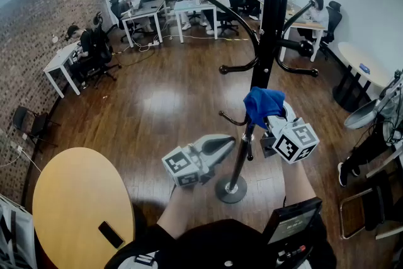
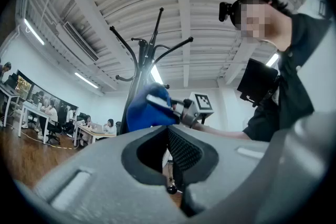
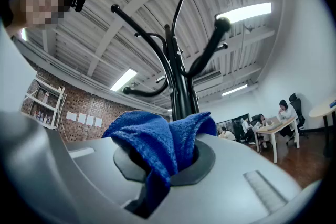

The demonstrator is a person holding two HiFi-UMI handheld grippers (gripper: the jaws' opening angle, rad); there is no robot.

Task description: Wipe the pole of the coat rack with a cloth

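The black coat rack pole [image 1: 267,28] rises from a round base [image 1: 232,189] on the wood floor. My right gripper [image 1: 267,118] is shut on a bunched blue cloth [image 1: 263,104], which lies against the pole at mid height, above a low hook. In the right gripper view the cloth [image 3: 157,136] fills the shut jaws of the right gripper [image 3: 163,165], with the pole [image 3: 181,92] just behind. My left gripper [image 1: 232,140] sits lower, its tip close beside the pole, shut and holding nothing. Its own view shows the left gripper [image 2: 170,157] looking up at the cloth [image 2: 147,110].
Curved hook arms [image 1: 239,67] stick out from the pole at several heights. A round wooden table [image 1: 63,198] with a black phone [image 1: 111,234] is at lower left. Desks with seated people [image 1: 189,6] line the back. Folding chairs [image 1: 371,198] stand at right.
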